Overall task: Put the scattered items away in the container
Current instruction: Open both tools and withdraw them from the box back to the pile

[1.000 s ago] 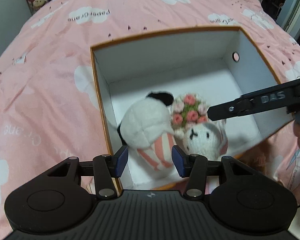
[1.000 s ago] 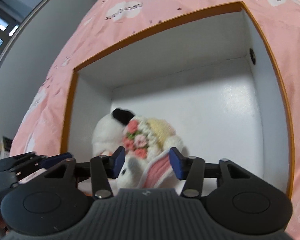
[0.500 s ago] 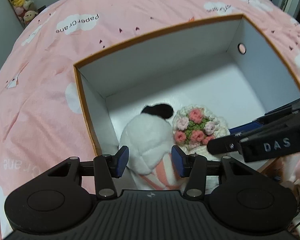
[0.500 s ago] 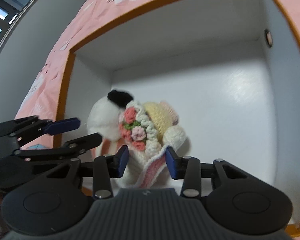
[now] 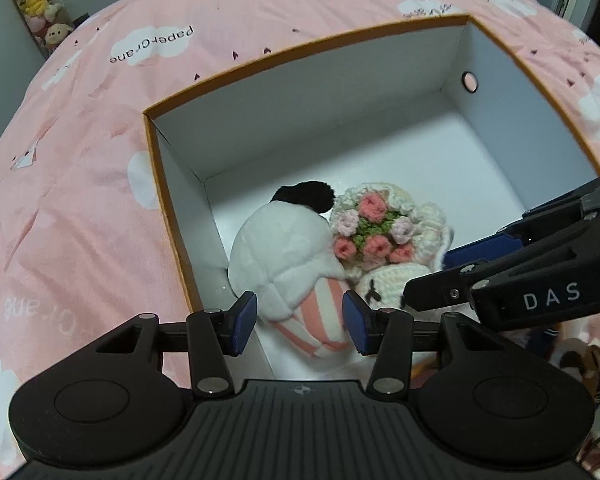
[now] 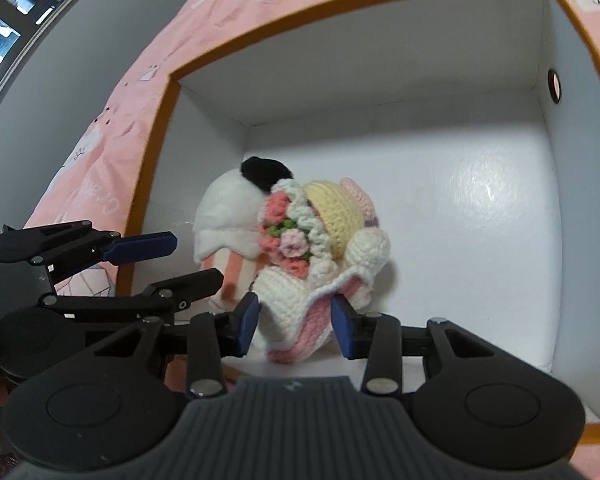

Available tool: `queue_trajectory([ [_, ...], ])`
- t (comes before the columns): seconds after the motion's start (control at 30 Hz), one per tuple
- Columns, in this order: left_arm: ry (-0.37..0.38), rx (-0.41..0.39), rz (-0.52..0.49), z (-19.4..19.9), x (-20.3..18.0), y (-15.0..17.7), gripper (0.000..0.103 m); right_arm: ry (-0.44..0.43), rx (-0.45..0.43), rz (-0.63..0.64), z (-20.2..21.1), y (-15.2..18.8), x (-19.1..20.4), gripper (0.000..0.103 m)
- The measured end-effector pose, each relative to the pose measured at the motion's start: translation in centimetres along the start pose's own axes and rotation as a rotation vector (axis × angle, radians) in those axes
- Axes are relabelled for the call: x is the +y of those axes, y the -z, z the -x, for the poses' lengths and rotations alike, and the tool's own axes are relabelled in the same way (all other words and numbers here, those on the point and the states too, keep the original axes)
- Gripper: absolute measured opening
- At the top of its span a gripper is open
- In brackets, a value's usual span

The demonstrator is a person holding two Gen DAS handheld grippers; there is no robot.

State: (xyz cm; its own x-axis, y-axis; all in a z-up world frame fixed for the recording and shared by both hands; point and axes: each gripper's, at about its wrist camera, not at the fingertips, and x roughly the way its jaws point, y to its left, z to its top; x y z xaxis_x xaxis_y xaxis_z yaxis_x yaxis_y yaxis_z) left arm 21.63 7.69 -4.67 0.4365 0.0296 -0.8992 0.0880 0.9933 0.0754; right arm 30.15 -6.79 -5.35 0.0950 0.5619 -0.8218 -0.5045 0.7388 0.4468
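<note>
2 released grippers, left gripper and right gripper, flank plush toys lying lengthwise toward the box's near wall.

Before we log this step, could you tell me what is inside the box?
The box holds a white plush toy touching a crocheted bunny with a bouquet. Anything beneath them is hidden.

Left tongs and right tongs both gape, side by side, angled downward
</note>
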Motion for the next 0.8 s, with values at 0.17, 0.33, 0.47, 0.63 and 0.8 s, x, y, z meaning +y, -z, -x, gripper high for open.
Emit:
queue_trajectory([
  [0.17, 0.022, -0.129, 0.027, 2.7, 0.0, 1.0, 0.061, 0.072, -0.106, 0.095, 2.9, 1.4, 1.6, 0.054],
  [0.33, 0.068, -0.205, 0.069, 5.0, -0.1, 2.0, 0.070, 0.141, -0.212, 0.178, 6.2, 2.9, 2.9, 0.067],
  [0.47, 0.175, -0.223, 0.141, 6.4, 0.1, 3.0, 0.071, 0.160, -0.278, 0.207, 8.5, 4.7, 3.3, 0.069],
  [0.63, 0.270, -0.208, 0.200, 7.3, 0.3, 4.6, 0.078, 0.160, -0.348, 0.210, 10.4, 7.5, 3.5, 0.074],
  [0.8, 0.242, -0.210, 0.207, 8.1, -0.9, 6.3, 0.079, 0.187, -0.426, 0.179, 11.6, 10.4, 3.2, 0.078],
])
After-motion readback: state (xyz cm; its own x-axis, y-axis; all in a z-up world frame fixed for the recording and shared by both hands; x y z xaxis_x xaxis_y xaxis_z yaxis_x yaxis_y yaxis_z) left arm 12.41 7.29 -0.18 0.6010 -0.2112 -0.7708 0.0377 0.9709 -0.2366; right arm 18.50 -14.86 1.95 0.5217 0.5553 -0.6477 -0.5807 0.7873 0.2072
